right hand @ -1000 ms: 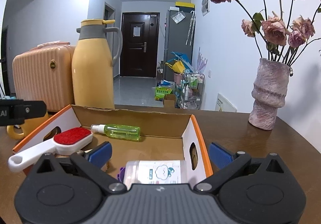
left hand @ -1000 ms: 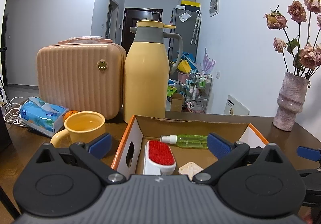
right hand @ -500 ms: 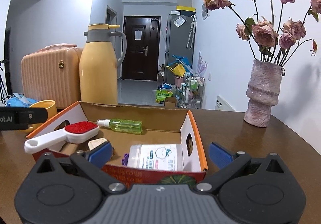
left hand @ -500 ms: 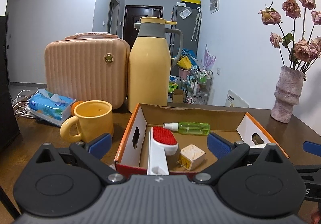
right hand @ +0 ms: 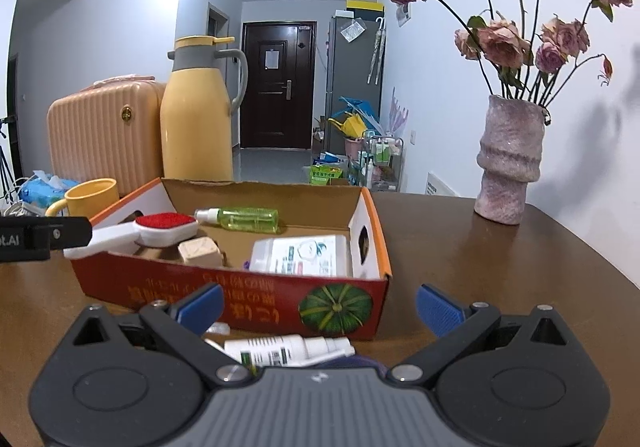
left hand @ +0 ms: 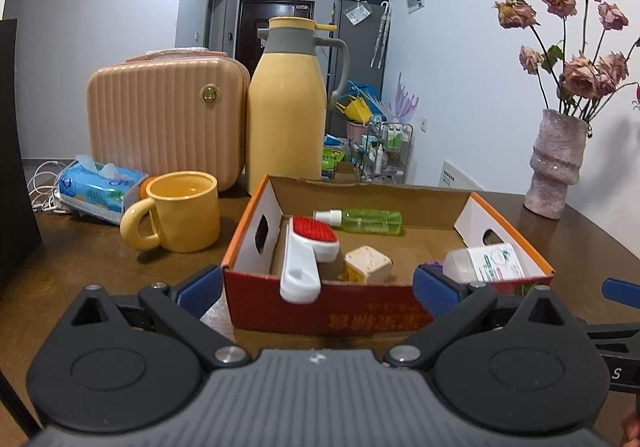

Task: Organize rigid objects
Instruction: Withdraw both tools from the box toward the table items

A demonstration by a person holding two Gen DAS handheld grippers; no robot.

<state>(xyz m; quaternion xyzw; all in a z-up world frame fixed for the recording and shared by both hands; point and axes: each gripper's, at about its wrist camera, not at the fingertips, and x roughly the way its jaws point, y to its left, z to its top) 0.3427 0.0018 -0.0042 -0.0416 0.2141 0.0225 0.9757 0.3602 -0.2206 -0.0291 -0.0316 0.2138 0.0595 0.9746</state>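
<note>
Brush (left hand: 310,247) and bottle (left hand: 360,220) in box (left hand: 360,311); mug (left hand: 180,210) left.

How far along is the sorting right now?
Done: the box holds a brush, green bottle, cube and a labelled container.
In hand: nothing; the left tool and right tool are both open and empty.
Left: a white bottle lies on the table in front of the box, just below the right tool, likely the next pick.
</note>
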